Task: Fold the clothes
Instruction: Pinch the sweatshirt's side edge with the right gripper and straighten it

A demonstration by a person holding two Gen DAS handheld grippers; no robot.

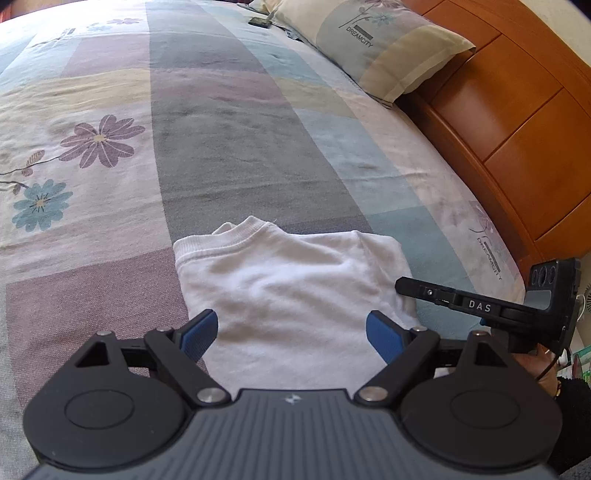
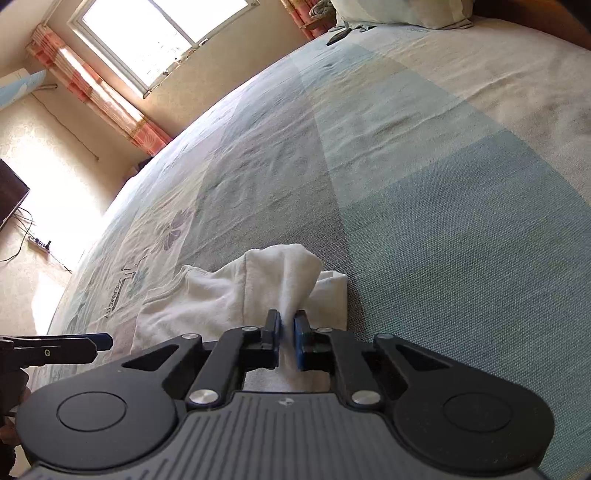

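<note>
A white sweatshirt [image 1: 291, 284] lies folded on the bed, its ribbed collar toward the far side. My left gripper [image 1: 291, 332] is open just above its near part, one blue pad on each side, holding nothing. My right gripper [image 2: 287, 326] is shut on a pinched fold of the same white sweatshirt [image 2: 229, 295], lifting its edge a little off the bed. The right gripper also shows in the left wrist view [image 1: 402, 286] at the garment's right edge. The left gripper's fingertips [image 2: 103, 341] show at the left of the right wrist view.
The bed has a patchwork floral sheet [image 1: 207, 122]. A pillow [image 1: 376, 40] lies at the far right against the wooden headboard [image 1: 517, 122]. A small dark object [image 1: 260, 21] lies near the pillow. A window [image 2: 159, 37] with curtains and a dark screen [image 2: 9, 195] are beyond the bed.
</note>
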